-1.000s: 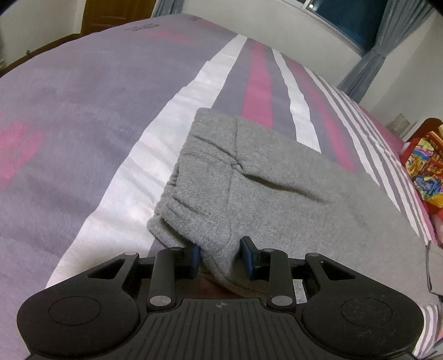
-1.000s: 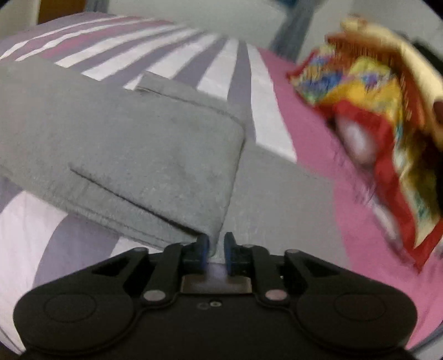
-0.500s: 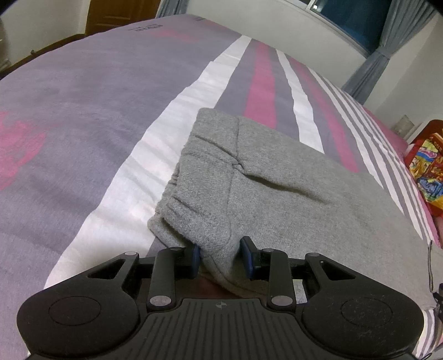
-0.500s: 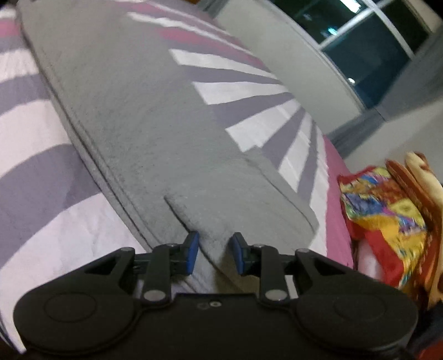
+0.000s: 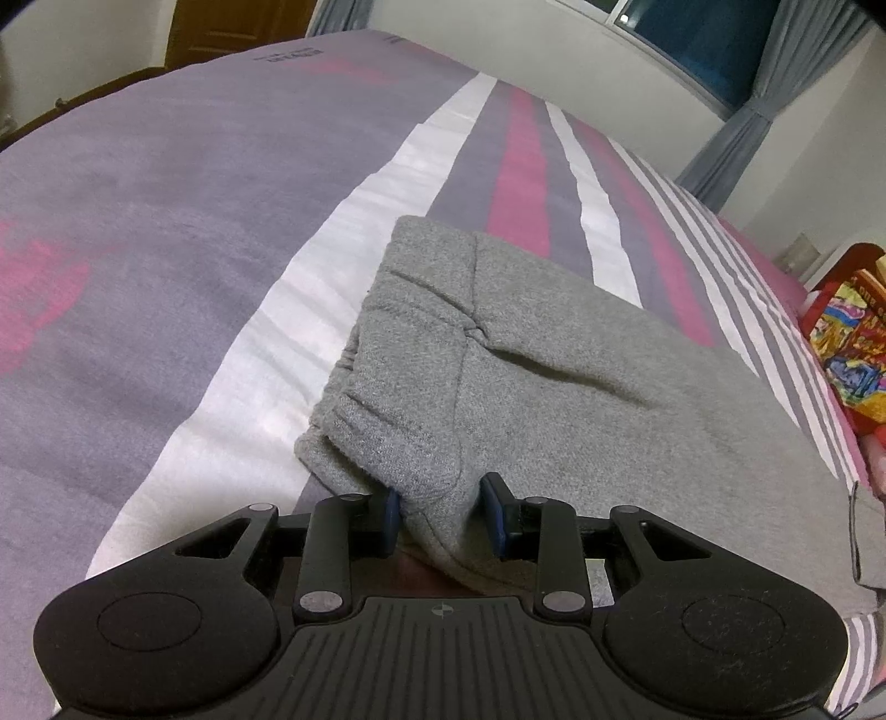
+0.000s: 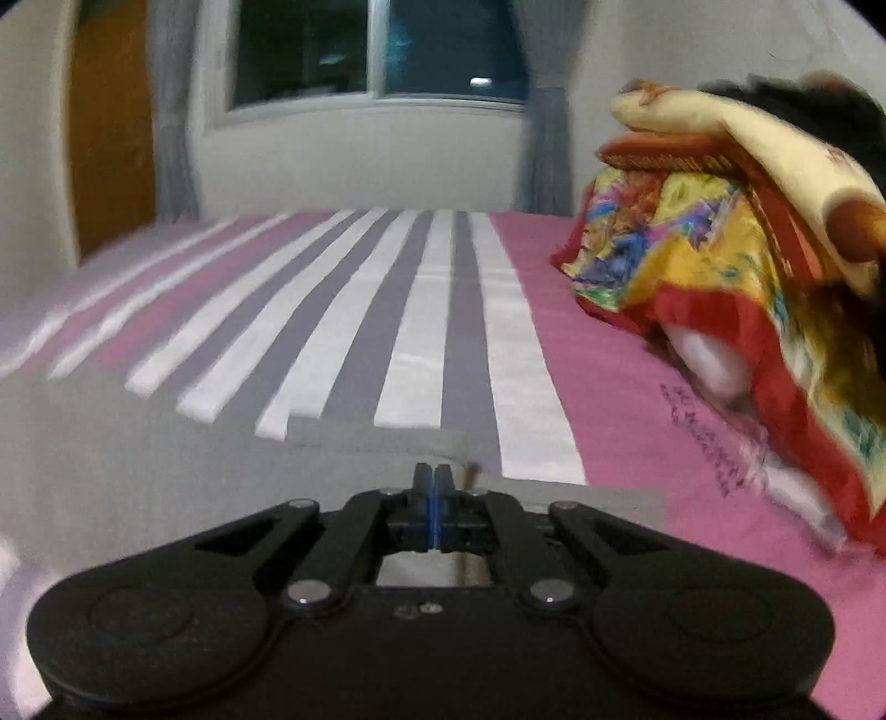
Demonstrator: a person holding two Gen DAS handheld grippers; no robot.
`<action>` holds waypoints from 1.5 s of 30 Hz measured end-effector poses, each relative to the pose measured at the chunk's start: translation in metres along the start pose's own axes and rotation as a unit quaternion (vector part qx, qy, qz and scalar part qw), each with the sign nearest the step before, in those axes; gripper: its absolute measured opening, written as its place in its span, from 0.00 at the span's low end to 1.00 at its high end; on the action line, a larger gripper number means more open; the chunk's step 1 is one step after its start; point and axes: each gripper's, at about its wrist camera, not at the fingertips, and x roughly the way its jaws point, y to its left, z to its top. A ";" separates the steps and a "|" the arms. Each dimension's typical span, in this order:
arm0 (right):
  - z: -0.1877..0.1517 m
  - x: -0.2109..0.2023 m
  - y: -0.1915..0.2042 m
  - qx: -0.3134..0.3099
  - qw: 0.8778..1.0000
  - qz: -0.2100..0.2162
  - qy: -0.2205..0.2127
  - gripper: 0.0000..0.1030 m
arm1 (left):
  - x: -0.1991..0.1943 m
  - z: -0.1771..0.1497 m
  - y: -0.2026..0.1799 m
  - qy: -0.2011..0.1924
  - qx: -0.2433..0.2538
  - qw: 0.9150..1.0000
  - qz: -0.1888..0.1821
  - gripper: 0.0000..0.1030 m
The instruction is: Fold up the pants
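Note:
The grey pants (image 5: pixel 554 387) lie folded lengthwise on the striped bed, waistband end nearest in the left wrist view. My left gripper (image 5: pixel 443 509) is part closed on a bunch of fabric at the near waistband corner, which fills the gap between its fingers. In the right wrist view the leg end of the pants (image 6: pixel 221 454) lies flat just ahead and to the left. My right gripper (image 6: pixel 434 487) has its jaws pressed fully together low over the hem area; whether they pinch any cloth is hidden.
The striped bedspread (image 5: pixel 166 249) stretches left and ahead. A pile of colourful bedding (image 6: pixel 747 266) sits on the pink part of the bed at the right, and it also shows in the left wrist view (image 5: pixel 853 354). A wall with a window (image 6: pixel 387 50) stands behind the bed.
My right gripper has closed from open and swung to face the window, dropping low at the leg end. My left gripper has held still on the waistband.

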 end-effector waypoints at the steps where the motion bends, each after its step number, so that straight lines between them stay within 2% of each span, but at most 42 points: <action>1: -0.005 0.001 0.015 -0.051 0.999 0.008 0.004 0.38 | 0.000 0.000 0.000 0.000 -0.001 1.000 0.000 0.30; 4: -0.022 0.010 0.061 -0.167 0.985 0.035 0.013 0.37 | 0.000 0.000 0.000 -0.002 -0.002 1.000 0.001 0.30; 7: -0.032 0.028 0.098 -0.263 0.964 0.036 0.025 0.35 | 0.000 0.000 -0.001 -0.002 -0.002 1.000 0.003 0.30; 11: -0.054 0.049 0.144 -0.411 0.911 -0.020 0.013 0.37 | -0.001 -0.001 -0.001 -0.003 -0.003 1.000 0.001 0.30; 12: -0.055 0.056 0.149 -0.430 0.902 -0.032 0.012 0.35 | -0.001 -0.001 -0.001 -0.004 -0.004 1.000 0.000 0.30; 13: -0.054 0.062 0.151 -0.436 0.899 -0.035 0.015 0.28 | -0.001 -0.001 0.000 -0.004 -0.004 1.000 -0.002 0.30; 14: -0.050 0.064 0.152 -0.431 0.901 -0.031 0.021 0.19 | -0.001 -0.001 0.000 -0.004 -0.005 1.000 -0.002 0.30; 15: -0.043 0.066 0.150 -0.415 0.909 -0.030 0.025 0.06 | -0.001 -0.001 0.000 -0.004 -0.004 1.000 -0.003 0.30; 17: -0.017 0.056 0.134 -0.328 0.944 -0.034 -0.009 0.05 | -0.001 -0.001 0.002 -0.004 -0.004 1.000 -0.006 0.30; 19: 0.011 0.037 0.102 -0.196 0.979 -0.035 -0.042 0.05 | -0.001 -0.002 0.003 -0.006 -0.004 1.000 -0.008 0.30; 20: 0.024 0.028 0.081 -0.127 0.989 -0.040 -0.058 0.05 | -0.001 -0.002 0.004 -0.007 -0.004 1.000 -0.010 0.30; 22: 0.038 0.011 0.032 0.008 0.996 -0.045 -0.082 0.05 | -0.001 -0.003 0.005 -0.009 -0.006 1.000 -0.012 0.30; 24: 0.036 -0.001 -0.013 0.114 0.988 -0.047 -0.094 0.05 | -0.001 -0.003 0.005 -0.009 -0.005 1.000 -0.013 0.30; 27: 0.015 -0.004 -0.069 0.217 0.971 -0.060 -0.082 0.05 | -0.001 -0.003 0.007 -0.008 -0.006 1.000 -0.017 0.30; 30: -0.029 0.003 -0.109 0.317 0.945 -0.063 -0.047 0.05 | 0.000 -0.003 0.008 -0.009 -0.008 1.000 -0.019 0.30; 33: -0.071 0.021 -0.135 0.408 0.911 -0.063 -0.011 0.05 | 0.000 -0.003 0.007 -0.008 -0.008 1.000 -0.018 0.30; 34: -0.085 0.022 -0.136 0.429 0.901 -0.062 -0.003 0.05 | 0.000 -0.002 0.007 -0.007 -0.008 1.000 -0.018 0.30; 37: -0.105 0.015 -0.129 0.450 0.891 -0.058 0.001 0.05 | 0.000 -0.002 0.006 -0.006 -0.007 1.000 -0.016 0.30; 42: -0.112 0.016 -0.137 0.480 0.875 -0.057 0.006 0.05 | 0.000 -0.002 0.006 -0.007 -0.008 1.000 -0.016 0.30; 45: -0.118 0.004 -0.134 0.494 0.868 -0.052 -0.004 0.05 | 0.001 -0.002 0.005 -0.007 -0.008 1.000 -0.016 0.30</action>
